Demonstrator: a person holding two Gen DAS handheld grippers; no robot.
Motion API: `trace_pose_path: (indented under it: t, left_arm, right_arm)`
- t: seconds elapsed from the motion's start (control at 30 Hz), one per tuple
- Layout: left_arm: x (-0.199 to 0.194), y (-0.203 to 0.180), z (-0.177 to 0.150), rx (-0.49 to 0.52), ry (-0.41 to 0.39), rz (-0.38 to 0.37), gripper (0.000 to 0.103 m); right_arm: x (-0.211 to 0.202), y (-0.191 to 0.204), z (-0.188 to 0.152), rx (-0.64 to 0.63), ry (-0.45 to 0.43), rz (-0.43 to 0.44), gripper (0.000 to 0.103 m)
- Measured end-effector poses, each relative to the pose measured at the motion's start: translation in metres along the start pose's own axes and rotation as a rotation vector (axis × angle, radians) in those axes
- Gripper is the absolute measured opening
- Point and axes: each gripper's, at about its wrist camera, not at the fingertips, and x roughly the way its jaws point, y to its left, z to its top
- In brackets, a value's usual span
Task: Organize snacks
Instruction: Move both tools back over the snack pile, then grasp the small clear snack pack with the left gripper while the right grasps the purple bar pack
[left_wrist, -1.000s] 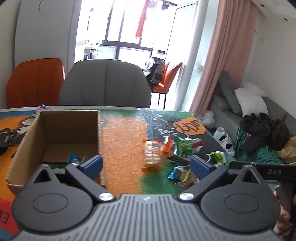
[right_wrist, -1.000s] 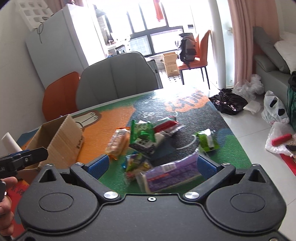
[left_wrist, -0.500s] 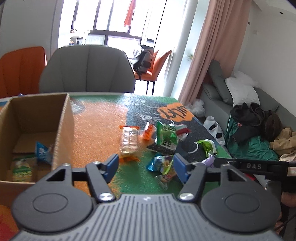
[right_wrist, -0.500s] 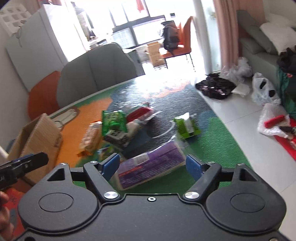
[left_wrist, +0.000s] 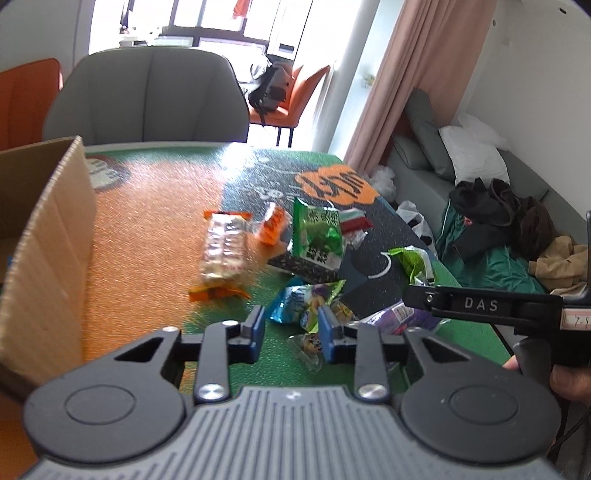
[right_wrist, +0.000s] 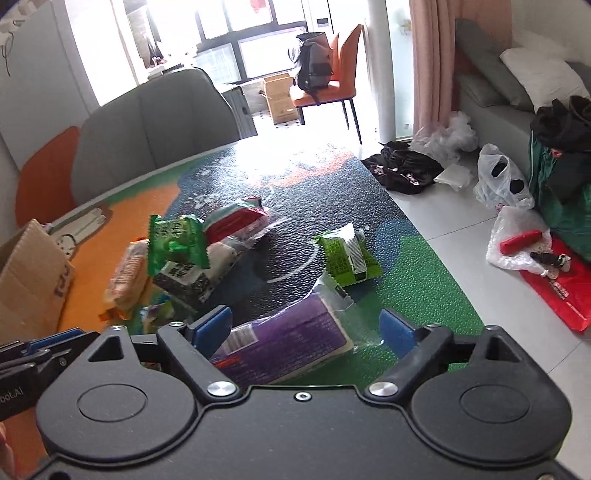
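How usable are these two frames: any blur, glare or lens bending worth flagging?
Left wrist view: the cracker pack and box edge are smeared by motion blur, and window glare washes out the far table. Right wrist view: sharper, the purple pack is legible, but the window is blown out and glare whitens the tabletop. Both bend at the edges, fisheye-style.

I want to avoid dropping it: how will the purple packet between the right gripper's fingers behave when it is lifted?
The purple packet looks block-shaped and full, so it probably stays fairly stiff. Its clear glossy wrapper may slip against the right gripper fingers. The loose crinkled end would likely flop.
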Motion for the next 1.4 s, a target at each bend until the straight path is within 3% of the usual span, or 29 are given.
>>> trace_pose_path:
  t: [0.23,0.7,0.97,1.1,1.4]
  left_arm:
    - [0.018,-0.007,-0.001,0.010,0.038,-0.012,0.030]
    - [0.038,-0.017,-0.012,0.038,0.098,-0.030,0.030]
    - [0.041,-0.016,-0.009,0.038,0.072,-0.019,0.036]
    - [0.045,-0.015,-0.005,0.029,0.074,-0.022,0.043]
    - [0.047,-0.031,-0.015,0.102,0.069,-0.007,0.044]
  right_arm:
    - [0.009,0.004,-0.002,-0.041,0.007,-0.044,0.095]
    - [0.001,-0.008,-0.013,-0.030,0.025,-0.047,0.095]
    - [0.004,0.004,-0.004,-0.017,0.002,-0.033,0.096]
    - [0.013,0.008,0.002,-0.015,-0.006,-0.066,0.096]
    - [0.023,0.005,-0.001,-0.042,0.016,-0.131,0.097]
